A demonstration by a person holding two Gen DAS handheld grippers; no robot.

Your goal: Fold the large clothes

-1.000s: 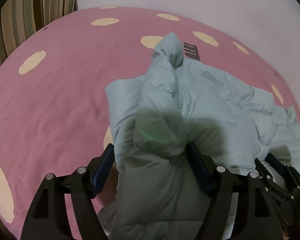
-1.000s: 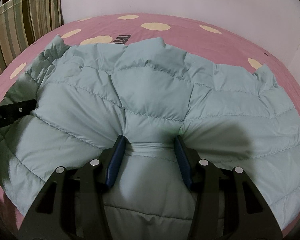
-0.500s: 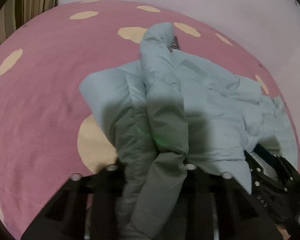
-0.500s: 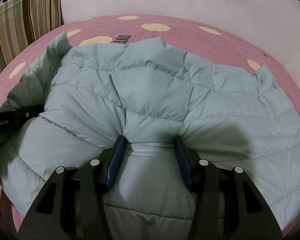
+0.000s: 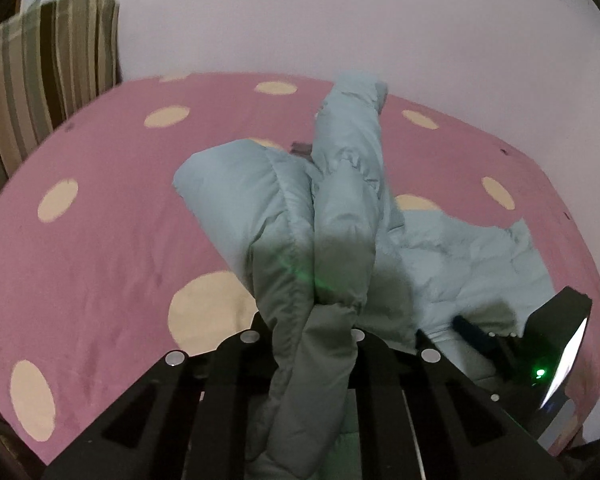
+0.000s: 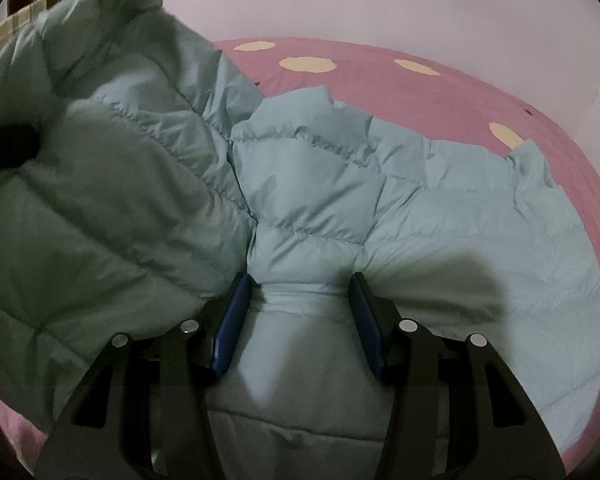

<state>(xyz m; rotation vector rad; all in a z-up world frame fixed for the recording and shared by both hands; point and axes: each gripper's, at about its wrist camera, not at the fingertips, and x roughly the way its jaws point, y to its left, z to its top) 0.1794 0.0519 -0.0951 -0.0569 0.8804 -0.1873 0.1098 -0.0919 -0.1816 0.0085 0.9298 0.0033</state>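
Observation:
A pale blue quilted puffer jacket [image 6: 420, 208] lies on a pink bedspread with cream dots [image 5: 112, 240]. My left gripper [image 5: 314, 328] is shut on a bunched edge of the jacket [image 5: 340, 216] and holds it raised off the bed; its fingertips are hidden by the cloth. That lifted part rises at the left of the right wrist view [image 6: 112, 168]. My right gripper [image 6: 300, 312] is shut on a pinched fold of the jacket near its lower hem, low on the bed. It also shows at the right of the left wrist view [image 5: 480, 332].
A striped pillow [image 5: 40, 64] leans at the far left against the white wall [image 5: 340, 16]. The pink bedspread [image 6: 420, 92] stretches beyond the jacket to the wall.
My left gripper has closed on the jacket's edge and lifted it up off the bed, so that side now stands up and folds toward the right. My right gripper has held still.

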